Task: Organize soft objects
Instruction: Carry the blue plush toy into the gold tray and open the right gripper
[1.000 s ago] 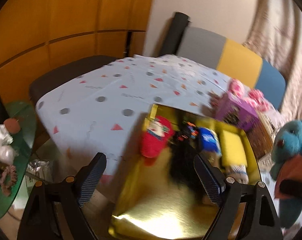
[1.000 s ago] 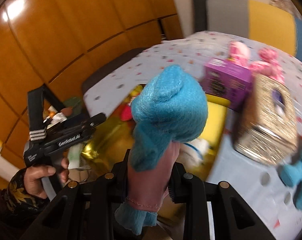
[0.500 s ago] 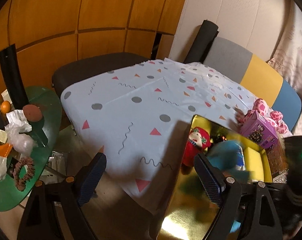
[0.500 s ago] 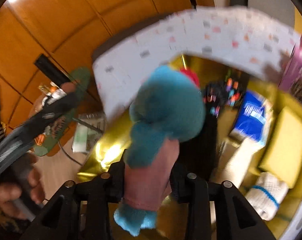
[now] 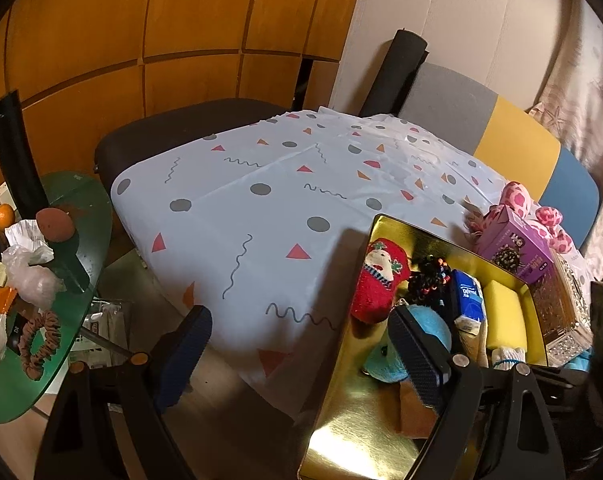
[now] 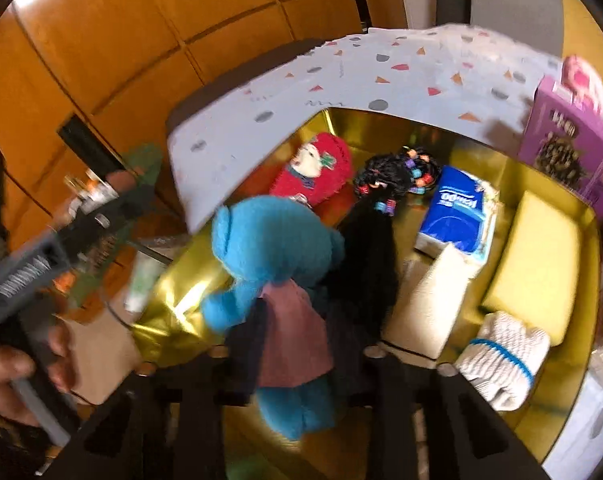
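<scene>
Left wrist view
Left gripper (image 5: 301, 344): jaws held wide apart, nothing between them; poised over the table edge.
Tray (image 5: 357, 432): gold, set on the patterned cloth (image 5: 241, 200).
Blue plush (image 5: 429, 332): seen lying in the tray, beside the red sock (image 5: 377, 284).

Right wrist view
Right gripper (image 6: 301, 344): jaws closing, the plush (image 6: 273, 240) clamped between them by its pink-clad body.
Plush position: held low over the tray (image 6: 541, 420), near the tissues (image 6: 457, 208) and the sponge (image 6: 537, 264).
Picture quality: blurred.
</scene>
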`<act>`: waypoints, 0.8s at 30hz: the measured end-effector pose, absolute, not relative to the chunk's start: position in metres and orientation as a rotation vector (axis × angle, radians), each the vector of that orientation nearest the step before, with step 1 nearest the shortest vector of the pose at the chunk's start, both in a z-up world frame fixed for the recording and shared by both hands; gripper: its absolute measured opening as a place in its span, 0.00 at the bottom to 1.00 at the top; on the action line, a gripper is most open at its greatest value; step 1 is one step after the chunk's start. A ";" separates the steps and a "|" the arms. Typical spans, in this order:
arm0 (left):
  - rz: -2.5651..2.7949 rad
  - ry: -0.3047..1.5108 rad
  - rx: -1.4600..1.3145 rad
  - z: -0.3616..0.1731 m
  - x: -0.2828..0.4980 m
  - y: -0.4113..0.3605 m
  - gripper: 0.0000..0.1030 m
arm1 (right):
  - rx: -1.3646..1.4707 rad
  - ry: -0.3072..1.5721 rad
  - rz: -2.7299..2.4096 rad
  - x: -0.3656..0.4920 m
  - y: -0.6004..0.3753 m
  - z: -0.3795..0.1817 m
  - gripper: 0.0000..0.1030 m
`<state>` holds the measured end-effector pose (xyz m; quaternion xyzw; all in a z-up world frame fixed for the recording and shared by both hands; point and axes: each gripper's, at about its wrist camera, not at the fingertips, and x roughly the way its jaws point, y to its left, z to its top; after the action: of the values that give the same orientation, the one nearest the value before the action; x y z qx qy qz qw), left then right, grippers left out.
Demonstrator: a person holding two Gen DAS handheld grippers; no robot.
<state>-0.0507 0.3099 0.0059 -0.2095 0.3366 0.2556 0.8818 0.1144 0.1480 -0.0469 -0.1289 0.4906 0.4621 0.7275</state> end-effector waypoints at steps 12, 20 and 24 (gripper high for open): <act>0.496 0.679 -0.365 0.021 -0.050 0.286 0.91 | -0.186 1.052 0.933 0.131 0.123 -0.038 0.25; 0.461 0.687 -0.353 0.024 -0.046 0.272 0.91 | -0.168 0.983 0.881 0.120 0.091 -0.015 0.29; 0.431 0.692 -0.336 0.026 -0.044 0.261 0.91 | -0.144 0.968 0.854 0.116 0.074 -0.011 0.33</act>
<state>-0.0443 0.2608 0.0255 -0.1628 0.3348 0.2088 0.9044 0.1165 0.0744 -0.0114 -0.0670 0.4508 0.3974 0.7965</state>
